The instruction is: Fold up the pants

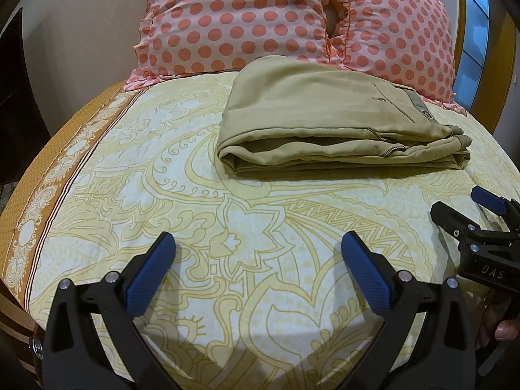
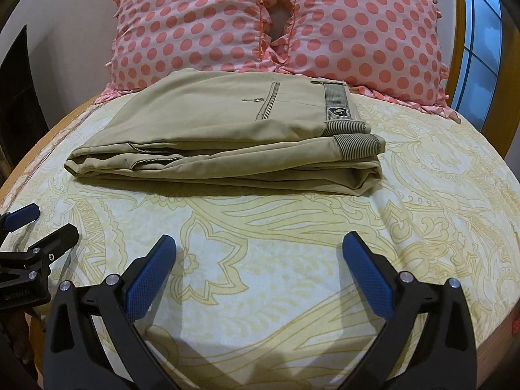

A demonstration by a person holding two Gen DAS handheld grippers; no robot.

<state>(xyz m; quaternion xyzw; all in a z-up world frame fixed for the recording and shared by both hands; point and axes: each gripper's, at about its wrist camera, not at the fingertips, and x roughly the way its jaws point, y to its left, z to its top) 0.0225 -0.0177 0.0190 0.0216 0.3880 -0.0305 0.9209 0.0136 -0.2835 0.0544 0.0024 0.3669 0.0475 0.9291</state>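
Observation:
Khaki pants [image 1: 325,120] lie folded into a compact stack on the yellow patterned bed sheet [image 1: 201,214], near the pillows. They also show in the right wrist view [image 2: 227,136], with the striped waistband lining and a dark label at the right end. My left gripper [image 1: 258,243] is open and empty, held over bare sheet in front of the pants. My right gripper [image 2: 260,243] is open and empty, also in front of the pants. Each gripper shows at the edge of the other's view, the right one [image 1: 468,204] and the left one [image 2: 42,221].
Two pink pillows with coral dots [image 1: 234,16] [image 2: 357,22] lean at the head of the bed behind the pants. A brown sheet border [image 1: 55,175] runs along the left edge. A wooden headboard and window [image 2: 481,32] stand at the right.

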